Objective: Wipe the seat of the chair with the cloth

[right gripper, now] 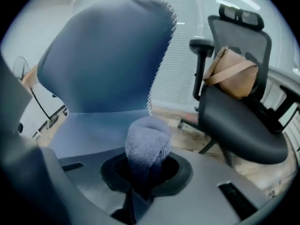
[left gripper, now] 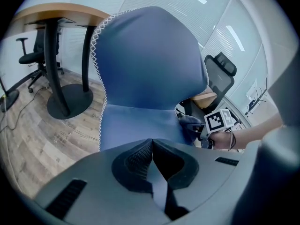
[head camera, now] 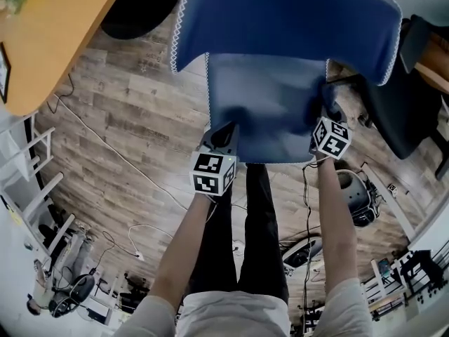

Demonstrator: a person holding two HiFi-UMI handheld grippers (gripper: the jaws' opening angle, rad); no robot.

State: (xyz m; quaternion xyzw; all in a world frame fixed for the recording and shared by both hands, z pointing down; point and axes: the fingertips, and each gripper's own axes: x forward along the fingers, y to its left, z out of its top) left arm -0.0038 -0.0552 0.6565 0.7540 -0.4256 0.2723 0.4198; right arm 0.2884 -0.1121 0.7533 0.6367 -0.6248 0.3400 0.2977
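Cloth, lower end inside right jaws

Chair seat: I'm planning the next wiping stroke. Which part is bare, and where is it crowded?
The seat is bare across its middle, from the backrest to the front edge. Crowded: the front-left corner, clamped by the left gripper, and the right edge, where the right gripper holds the cloth.

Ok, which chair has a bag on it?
The black office chair, with a tan bag propped against its backrest; the blue covered chair beside it has none.
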